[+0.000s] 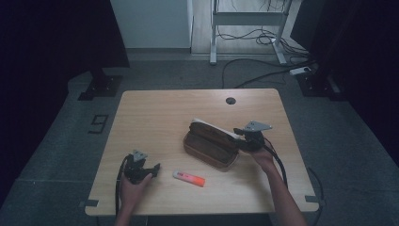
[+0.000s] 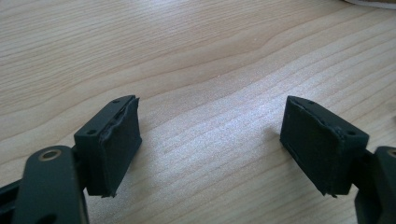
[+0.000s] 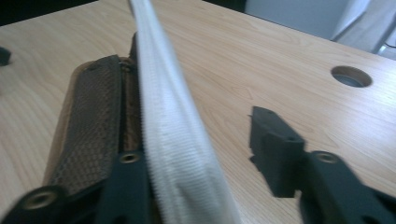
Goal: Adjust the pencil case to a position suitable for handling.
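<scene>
A brown case lies open at the middle right of the table, its pale-edged lid raised at the back. My right gripper is at the case's right end, open. In the right gripper view the white lid edge runs up between the jaws of my right gripper, close against the left one and apart from the right one, with the case's brown mesh inside to the left. An orange and white marker lies near the front edge. My left gripper is open over bare wood, left of the marker.
The wooden table has a round cable hole at the back middle. Beyond the table, cables and a desk frame stand on the grey floor.
</scene>
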The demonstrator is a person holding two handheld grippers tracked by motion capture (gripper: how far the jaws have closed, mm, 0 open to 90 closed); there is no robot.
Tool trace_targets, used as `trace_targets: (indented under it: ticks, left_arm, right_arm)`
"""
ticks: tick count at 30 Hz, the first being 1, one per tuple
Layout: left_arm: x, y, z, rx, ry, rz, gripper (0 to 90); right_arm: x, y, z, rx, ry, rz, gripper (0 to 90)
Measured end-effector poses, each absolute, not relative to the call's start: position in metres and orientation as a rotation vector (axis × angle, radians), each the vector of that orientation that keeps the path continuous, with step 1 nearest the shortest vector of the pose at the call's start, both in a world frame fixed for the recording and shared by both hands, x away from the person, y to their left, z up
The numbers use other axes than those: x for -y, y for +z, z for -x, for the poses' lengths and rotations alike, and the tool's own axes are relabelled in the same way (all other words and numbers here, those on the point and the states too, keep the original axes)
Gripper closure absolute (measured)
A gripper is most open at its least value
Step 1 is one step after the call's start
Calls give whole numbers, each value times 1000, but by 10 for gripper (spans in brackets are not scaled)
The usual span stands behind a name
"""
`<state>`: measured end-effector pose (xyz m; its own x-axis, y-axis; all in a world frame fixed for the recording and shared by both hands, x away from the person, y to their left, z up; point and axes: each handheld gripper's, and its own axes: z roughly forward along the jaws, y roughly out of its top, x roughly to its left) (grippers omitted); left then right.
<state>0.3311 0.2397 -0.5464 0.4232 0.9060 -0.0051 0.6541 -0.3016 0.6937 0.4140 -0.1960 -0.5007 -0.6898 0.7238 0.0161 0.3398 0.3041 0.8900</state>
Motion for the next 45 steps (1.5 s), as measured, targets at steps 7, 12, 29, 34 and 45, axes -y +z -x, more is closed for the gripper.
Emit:
trace_targets:
  ticks: [7,12,29,34,45]
  left_arm:
    - [-240,-546,-331,-1313,522,-2057,199]
    - [-239,-546,-331,-1309,520,-2060,199]
    - [-239,-546,-332,-1306,519,-2061,199]
    - [-239,-546,-332,-1306,519,-2061,199]
    - [-239,-546,-332,-1306,519,-2061,199]
  right_arm:
    - [201,-503,-405,-2090,1334,-1004,366]
    - [204,-505,-406,-2073,1369,-1029,368]
    - [196,-493,-411,-2120,1381,-1035,233]
    - [195,-491,-416,-2129,1371,-1067,218]
    - [199,-477,-403,-2092,1444,-1043,220]
